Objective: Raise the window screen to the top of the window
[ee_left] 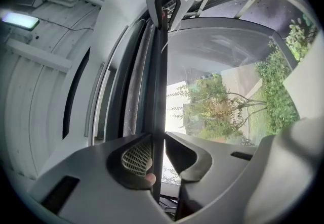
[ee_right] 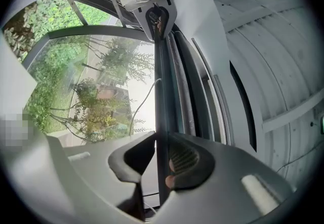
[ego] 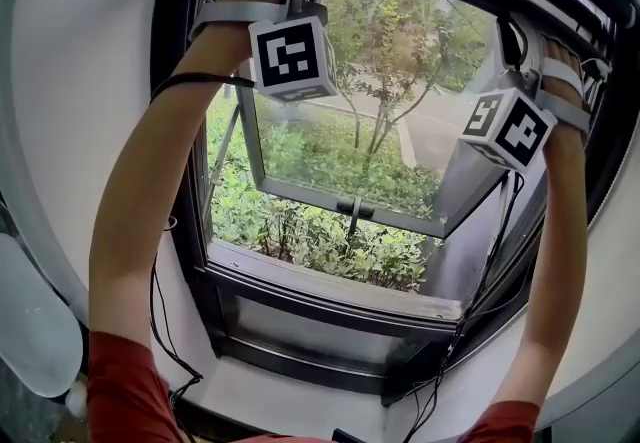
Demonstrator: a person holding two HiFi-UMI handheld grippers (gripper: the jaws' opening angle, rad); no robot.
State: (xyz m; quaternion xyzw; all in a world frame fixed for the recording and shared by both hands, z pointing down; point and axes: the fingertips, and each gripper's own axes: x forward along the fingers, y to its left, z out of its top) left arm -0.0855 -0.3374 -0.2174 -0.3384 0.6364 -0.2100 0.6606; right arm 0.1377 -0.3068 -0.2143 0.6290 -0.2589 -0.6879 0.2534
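Screen bar (ee_left: 160,91): dark, thin and long, lying high in the window frame (ego: 185,131), close under its top rail. Its long axis is running across the window's width, left to right in the head view. In each gripper view it is stretching straight away from the jaws toward the other gripper.

Left gripper (ee_left: 158,139): pointing upward and clenching the bar near its left end, both pads pressing on it. A fingertip is showing beside the ribbed pad.

Right gripper (ee_right: 162,139): also pointing upward and grasping the same bar near its right end, jaws closing on it from both sides.

Marker cubes (ego: 292,56) and (ego: 510,126): riding on the grippers and facing the head camera.

Arms: both reaching up from red sleeves (ego: 125,391), with the hands strapped to the grippers.

Sash (ego: 300,193): glazed and standing open, tilting outward below the bar, with a dark handle (ego: 350,206) on its lower rail.

Sill (ego: 330,291): pale, lying under the opening.

Cables (ego: 160,321): black, hanging along both arms.

Trees (ego: 400,51) and low green plants: showing outside through the opening.
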